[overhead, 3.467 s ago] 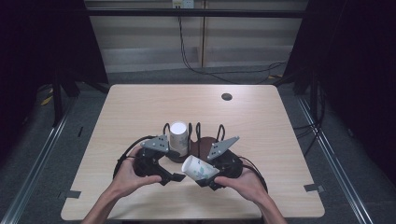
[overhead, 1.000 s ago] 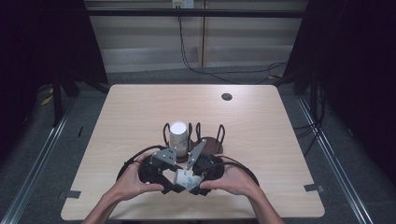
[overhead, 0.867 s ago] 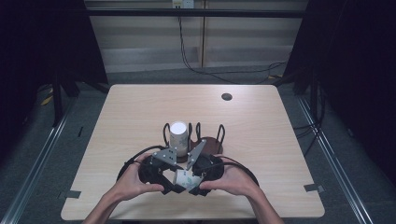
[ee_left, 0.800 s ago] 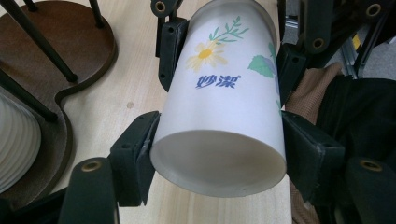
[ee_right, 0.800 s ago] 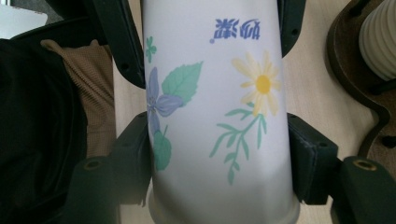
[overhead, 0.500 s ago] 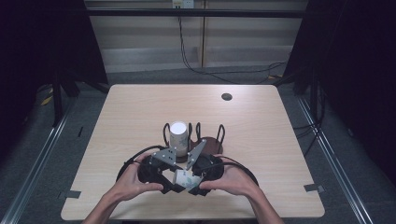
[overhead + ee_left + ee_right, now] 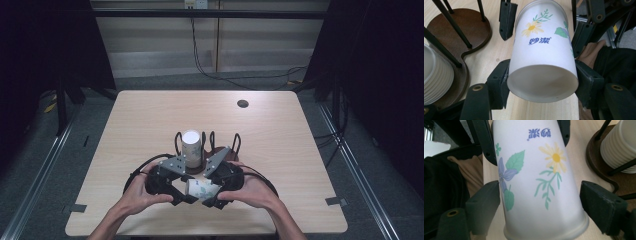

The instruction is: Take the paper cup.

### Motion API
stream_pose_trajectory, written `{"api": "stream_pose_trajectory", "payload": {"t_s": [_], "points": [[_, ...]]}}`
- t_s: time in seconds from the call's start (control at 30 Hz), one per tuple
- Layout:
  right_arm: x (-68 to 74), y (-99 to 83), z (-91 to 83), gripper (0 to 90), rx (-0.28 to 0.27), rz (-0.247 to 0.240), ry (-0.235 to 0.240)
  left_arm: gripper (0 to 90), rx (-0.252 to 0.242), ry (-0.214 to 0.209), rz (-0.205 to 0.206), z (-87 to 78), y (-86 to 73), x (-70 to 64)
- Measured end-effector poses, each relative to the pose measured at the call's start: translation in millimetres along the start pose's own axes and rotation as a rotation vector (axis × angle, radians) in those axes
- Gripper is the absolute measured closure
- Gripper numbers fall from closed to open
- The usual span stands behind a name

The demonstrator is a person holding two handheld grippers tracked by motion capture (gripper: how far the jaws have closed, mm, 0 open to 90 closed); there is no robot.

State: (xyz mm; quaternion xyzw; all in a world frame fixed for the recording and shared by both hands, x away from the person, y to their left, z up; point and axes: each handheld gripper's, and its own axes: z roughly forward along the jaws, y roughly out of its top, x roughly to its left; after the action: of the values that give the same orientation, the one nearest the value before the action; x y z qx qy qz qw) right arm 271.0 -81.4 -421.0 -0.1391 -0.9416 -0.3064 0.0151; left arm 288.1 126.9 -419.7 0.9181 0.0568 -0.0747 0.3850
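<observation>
Cup (image 7: 201, 188) sits low centre of the high view, on its side between both grippers, just off the near edge of the table (image 7: 150, 120). Left gripper (image 7: 541, 82) is clamped on the cup's base end, both pads touching the paper wall at lower left and lower right of the left gripper view; recessed bottom faces that camera (nothing inside it that I can see). Right gripper (image 7: 540, 201) straddles the same cup near its rim: left pad touches the wall, right pad stands a little off it at the lower right of the right gripper view, so I can't tell whether it actually grips. Print on the cup: yellow daisy, green leaves, blue lettering. Holder (image 7: 218, 149), a dark wood base with black wire posts, is just behind the grippers at mid-frame in the high view. Stack of white cups (image 7: 191, 148) stands upright in its left bay; the right bay has bare wood showing in the left gripper view, upper left.
</observation>
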Motion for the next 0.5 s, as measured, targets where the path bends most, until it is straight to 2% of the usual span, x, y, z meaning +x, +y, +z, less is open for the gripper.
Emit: {"api": "stream_pose_trajectory", "payload": {"t_s": [0.03, 0.33, 0.37, 0.5], "points": [[-0.6, -0.5, -1.3, 16.0, -0.008, -0.002, -0.007, 37.5, 0.002, 0.001, 0.009, -0.9, 0.0, 0.7], [-5.7, -9.1, -11.6, 13.7, -0.081, 0.051, -0.014, 37.5, -0.033, 0.008, -0.011, -6.6, -0.9, 0.8], [-6.0, -9.9, -12.9, 14.2, -0.088, 0.057, -0.011, 37.4, -0.034, 0.007, -0.002, -7.5, -1.3, 1.9], [-6.7, -12.3, -17.2, 14.1, -0.113, 0.069, -0.015, 37.4, -0.054, 0.011, -0.019, -10.3, -3.4, 2.1]]}}
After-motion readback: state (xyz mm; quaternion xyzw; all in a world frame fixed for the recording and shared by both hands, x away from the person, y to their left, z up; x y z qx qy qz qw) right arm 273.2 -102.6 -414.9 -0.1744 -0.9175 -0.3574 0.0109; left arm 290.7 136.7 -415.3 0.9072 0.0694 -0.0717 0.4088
